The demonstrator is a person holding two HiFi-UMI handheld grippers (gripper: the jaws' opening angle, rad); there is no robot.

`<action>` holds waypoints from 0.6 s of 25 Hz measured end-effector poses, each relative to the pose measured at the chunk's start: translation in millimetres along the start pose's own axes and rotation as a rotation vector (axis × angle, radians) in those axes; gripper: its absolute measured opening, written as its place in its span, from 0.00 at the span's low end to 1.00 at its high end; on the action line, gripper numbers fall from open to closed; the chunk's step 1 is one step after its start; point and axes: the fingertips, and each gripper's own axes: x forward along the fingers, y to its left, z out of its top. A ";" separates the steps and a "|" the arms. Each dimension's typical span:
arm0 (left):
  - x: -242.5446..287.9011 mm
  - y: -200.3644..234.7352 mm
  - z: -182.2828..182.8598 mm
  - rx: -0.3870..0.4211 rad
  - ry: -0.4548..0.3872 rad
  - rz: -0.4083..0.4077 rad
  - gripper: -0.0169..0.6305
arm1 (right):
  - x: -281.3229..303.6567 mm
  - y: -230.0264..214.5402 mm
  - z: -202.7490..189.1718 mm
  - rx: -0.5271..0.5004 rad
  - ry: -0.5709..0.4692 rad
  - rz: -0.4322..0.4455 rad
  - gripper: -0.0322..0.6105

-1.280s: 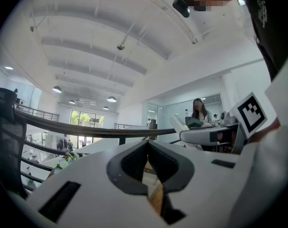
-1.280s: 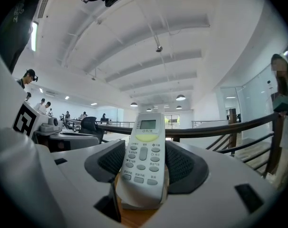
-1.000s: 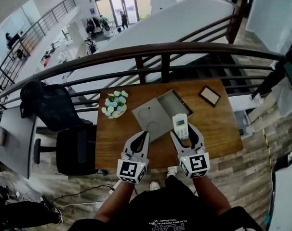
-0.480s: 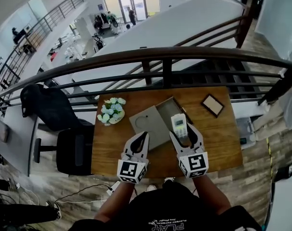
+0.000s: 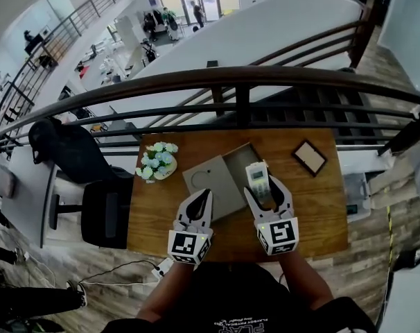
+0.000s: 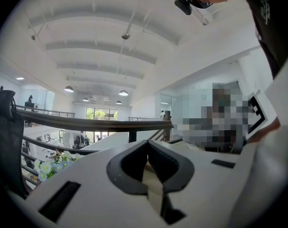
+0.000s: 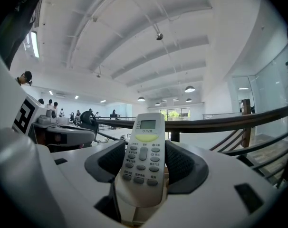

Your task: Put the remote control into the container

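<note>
- The wooden table (image 5: 314,207) stands against a dark railing, with a black chair (image 5: 106,214) at its left end.
- The grey container (image 5: 236,157) lies open at mid-table, its flat lid (image 5: 204,180) beside it on the left.
- The right gripper (image 5: 263,186) is clamped on the remote control (image 7: 143,156), buttons up and display end pointing away; from the head view it overlaps the container's near edge.
- The left gripper (image 5: 206,196) has its jaws pressed together on nothing, over the lid's near edge.
- White flowers (image 5: 156,161) sit at far left, a small picture frame (image 5: 309,157) at far right.
</note>
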 end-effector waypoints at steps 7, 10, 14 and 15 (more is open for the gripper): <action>20.0 12.0 -4.8 -0.008 0.015 0.009 0.04 | 26.3 -16.0 -11.1 0.016 0.025 0.002 0.46; 28.2 18.6 -11.9 -0.016 0.028 0.009 0.04 | 36.4 -18.3 -17.4 0.019 0.041 0.006 0.46; 41.6 32.3 -21.8 -0.034 0.042 0.003 0.04 | 55.1 -19.6 -26.7 0.017 0.075 0.009 0.46; 43.5 35.3 -25.5 -0.039 0.046 0.004 0.04 | 59.1 -19.0 -30.6 0.016 0.084 0.011 0.46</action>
